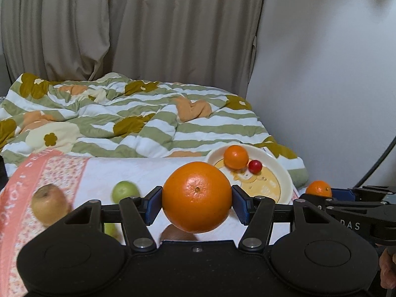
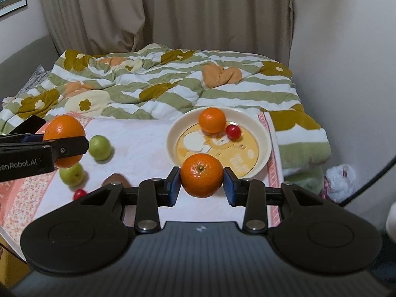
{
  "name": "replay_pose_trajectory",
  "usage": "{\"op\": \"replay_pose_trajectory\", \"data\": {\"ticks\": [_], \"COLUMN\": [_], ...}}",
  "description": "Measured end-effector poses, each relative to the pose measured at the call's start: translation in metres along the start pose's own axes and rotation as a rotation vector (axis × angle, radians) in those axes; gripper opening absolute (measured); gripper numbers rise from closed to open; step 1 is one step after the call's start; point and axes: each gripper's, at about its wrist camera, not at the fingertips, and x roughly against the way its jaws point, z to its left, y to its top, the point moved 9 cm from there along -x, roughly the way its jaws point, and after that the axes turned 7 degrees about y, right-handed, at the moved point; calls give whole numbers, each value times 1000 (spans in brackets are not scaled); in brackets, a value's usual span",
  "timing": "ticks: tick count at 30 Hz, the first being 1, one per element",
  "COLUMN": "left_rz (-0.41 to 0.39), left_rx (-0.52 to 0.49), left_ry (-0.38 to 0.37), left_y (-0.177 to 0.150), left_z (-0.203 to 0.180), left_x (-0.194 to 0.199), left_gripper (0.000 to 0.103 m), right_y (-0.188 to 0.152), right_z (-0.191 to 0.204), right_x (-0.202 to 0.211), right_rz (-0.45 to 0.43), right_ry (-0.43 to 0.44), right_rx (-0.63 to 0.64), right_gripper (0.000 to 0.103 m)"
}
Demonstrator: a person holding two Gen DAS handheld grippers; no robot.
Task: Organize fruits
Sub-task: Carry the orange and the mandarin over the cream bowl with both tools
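My left gripper [image 1: 197, 198] is shut on a large orange [image 1: 197, 196] and holds it above the cloth; it also shows at the left of the right wrist view [image 2: 64, 144]. My right gripper [image 2: 201, 175] is shut on a small mandarin [image 2: 201, 175] just in front of the cream plate [image 2: 262, 133]. The plate holds another mandarin [image 2: 212, 120] and a red cherry tomato [image 2: 233, 131]. On the cloth lie two green fruits [image 2: 99, 147] [image 2: 71, 174], a red cherry tomato [image 2: 79, 193], a brown fruit [image 2: 114, 179] and a yellowish apple [image 1: 49, 204].
The fruit lies on a white and pink floral cloth [image 2: 138, 138] on the bed. A green striped floral blanket [image 2: 173, 84] is bunched behind it. Curtains [image 2: 198, 12] and a white wall [image 2: 346, 49] stand behind and to the right. A white bag [image 2: 340, 178] lies on the floor.
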Motion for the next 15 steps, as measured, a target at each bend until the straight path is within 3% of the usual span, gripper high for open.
{"op": "replay_pose_trajectory", "data": {"ticks": [9,15], "left_rz": [39,80], "left_rx": [31,-20], "left_ry": [0,-8], "left_y": [10,13], "left_z": [-41,-61], "left_x": [-51,-94], "left_gripper": [63,63], "right_y": [12,14], "right_z": [-56,-83], "right_x": [-38,-66], "right_rz": [38,63], "right_ry": [16,4], "right_rx": [13,-11], "right_gripper": [52,52]}}
